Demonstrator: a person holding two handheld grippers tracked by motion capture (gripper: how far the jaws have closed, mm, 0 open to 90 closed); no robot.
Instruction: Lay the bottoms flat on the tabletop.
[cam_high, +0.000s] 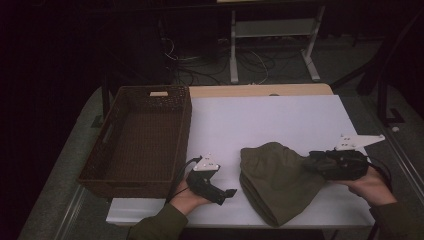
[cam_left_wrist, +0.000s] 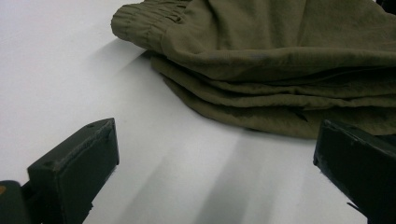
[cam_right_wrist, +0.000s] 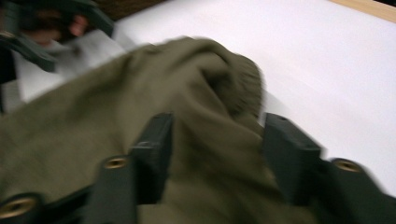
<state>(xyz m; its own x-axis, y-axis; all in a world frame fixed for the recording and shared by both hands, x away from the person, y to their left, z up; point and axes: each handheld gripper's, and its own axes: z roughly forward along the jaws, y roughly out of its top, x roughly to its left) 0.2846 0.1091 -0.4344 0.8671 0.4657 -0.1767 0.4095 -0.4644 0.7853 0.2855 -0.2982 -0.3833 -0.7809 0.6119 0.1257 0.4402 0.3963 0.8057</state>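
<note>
We see the folded olive garment (cam_high: 277, 182) lying on the white table (cam_high: 280, 120), right of the wicker basket (cam_high: 142, 145). Right gripper (cam_right_wrist: 215, 154): jaws partly spread, cloth bunched between them; whether it is pinched, we cannot tell. Left gripper (cam_left_wrist: 215, 172) rests nearby, spread, holding nothing.

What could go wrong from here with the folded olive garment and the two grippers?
The right gripper has cloth bunched between its jaws, but the pads do not clearly press on it, so the garment might slip free or its folded layers fall open. The left gripper rests open on the table, apart from the cloth, so nothing steadies that side. The garment's near edge lies close to the table's front edge and could slide off.
</note>
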